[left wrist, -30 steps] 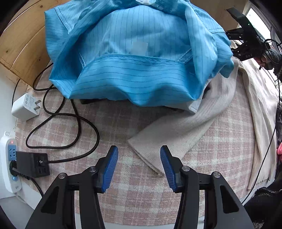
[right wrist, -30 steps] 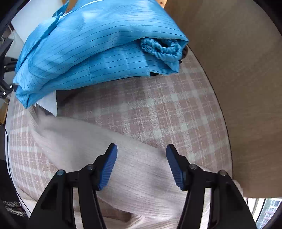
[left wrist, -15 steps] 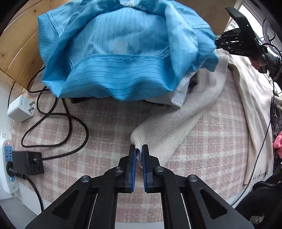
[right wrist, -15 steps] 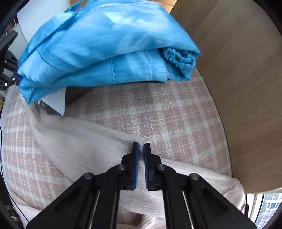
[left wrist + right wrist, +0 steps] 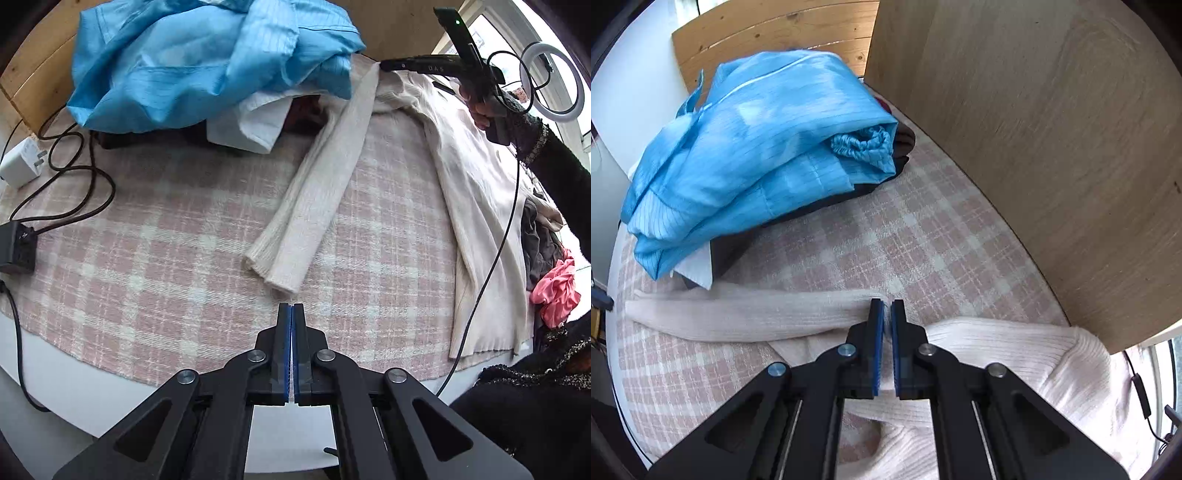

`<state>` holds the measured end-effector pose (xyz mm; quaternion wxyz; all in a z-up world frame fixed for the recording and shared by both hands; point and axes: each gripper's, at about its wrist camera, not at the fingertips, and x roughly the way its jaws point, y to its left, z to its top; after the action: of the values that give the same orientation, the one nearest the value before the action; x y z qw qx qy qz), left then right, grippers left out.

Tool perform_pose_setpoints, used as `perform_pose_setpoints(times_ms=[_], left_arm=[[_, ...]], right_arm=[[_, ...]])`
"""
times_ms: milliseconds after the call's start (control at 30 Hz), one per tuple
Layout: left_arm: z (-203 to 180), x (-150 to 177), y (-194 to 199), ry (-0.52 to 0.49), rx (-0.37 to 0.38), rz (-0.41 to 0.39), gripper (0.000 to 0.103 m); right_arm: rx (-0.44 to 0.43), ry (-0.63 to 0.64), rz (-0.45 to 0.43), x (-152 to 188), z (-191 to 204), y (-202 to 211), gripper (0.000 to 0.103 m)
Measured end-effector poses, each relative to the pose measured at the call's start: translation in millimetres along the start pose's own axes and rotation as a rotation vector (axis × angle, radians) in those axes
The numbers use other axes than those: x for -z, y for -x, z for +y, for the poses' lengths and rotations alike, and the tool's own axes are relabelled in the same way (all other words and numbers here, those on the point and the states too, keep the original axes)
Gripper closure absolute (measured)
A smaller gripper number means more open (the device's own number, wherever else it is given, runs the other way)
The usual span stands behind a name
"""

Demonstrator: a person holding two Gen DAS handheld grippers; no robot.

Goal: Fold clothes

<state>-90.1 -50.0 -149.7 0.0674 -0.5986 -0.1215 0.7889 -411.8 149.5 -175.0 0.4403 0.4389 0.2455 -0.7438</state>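
Your left gripper (image 5: 291,314) is closed on nothing, the cream ribbed knit sweater (image 5: 317,199) cuff just ahead; your right gripper (image 5: 887,314) pinches its shoulder. Regrasp the cuff.

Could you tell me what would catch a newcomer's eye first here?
The blue garment heaped at the far side of the plaid cloth stands out first. Next, the cream sweater, its sleeve stretched across the cloth; the right gripper pinches it, while the left gripper is shut on nothing.
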Motion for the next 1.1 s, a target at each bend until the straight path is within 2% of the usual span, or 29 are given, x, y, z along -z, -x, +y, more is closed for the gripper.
perform_pose_setpoints(times_ms=[133, 167, 233, 300, 333, 367, 533, 600, 667, 733, 867, 1100], left_arm=[[-27.5, -6.9, 21.2, -0.098, 0.023, -0.068, 0.103], [-29.5, -10.5, 21.6, -0.116, 0.011, -0.068, 0.101], [-33.1, -23.8, 8.6, -0.125, -0.063, -0.053, 0.098], [-23.8, -20.7, 3.1, -0.126, -0.133, -0.051, 0.085], [-19.5, -18.2, -2.0, -0.128, -0.159, -0.048, 0.071], [-17.2, -15.4, -9.8, -0.129, -0.168, -0.04, 0.064], [-12.8, -15.4, -30.3, -0.154, -0.174, -0.001, 0.063], [-10.9, -16.4, -37.8, -0.164, -0.185, 0.006, 0.063], [-17.6, -23.7, -48.0, -0.177, -0.228, 0.013, 0.064], [-29.4, -24.7, -48.8, -0.21, -0.214, 0.002, 0.063], [-40.1, -23.6, -55.4, -0.244, -0.216, 0.019, 0.063], [-30.5, -28.7, -73.5, -0.214, -0.221, 0.06, 0.064]], right_arm=[[-0.036, -0.03, -0.05, -4.6, -6.4, 27.1, 0.099], [-0.045, -0.02, -0.025, -3.6, -6.5, 30.6, 0.098], [-0.034, -0.029, 0.043, 6.9, -8.3, 33.2, 0.094], [0.0, -0.063, 0.086, 16.7, -13.4, 35.0, 0.083], [-0.01, -0.083, 0.077, 23.2, -17.6, 39.5, 0.082], [-0.019, -0.103, 0.069, 29.7, -21.7, 44.0, 0.082], [0.003, -0.055, 0.073, 38.7, -16.6, 52.2, 0.08], [0.006, -0.006, 0.095, 30.6, -9.3, 42.8, 0.07], [0.025, 0.076, 0.104, 21.2, 1.0, 30.9, 0.067], [0.065, 0.163, 0.122, 11.6, 9.4, 17.0, 0.067], [0.078, 0.275, 0.181, -4.8, 10.0, -9.0, 0.067], [-0.003, 0.391, 0.239, -22.8, 18.5, -40.6, 0.066]])
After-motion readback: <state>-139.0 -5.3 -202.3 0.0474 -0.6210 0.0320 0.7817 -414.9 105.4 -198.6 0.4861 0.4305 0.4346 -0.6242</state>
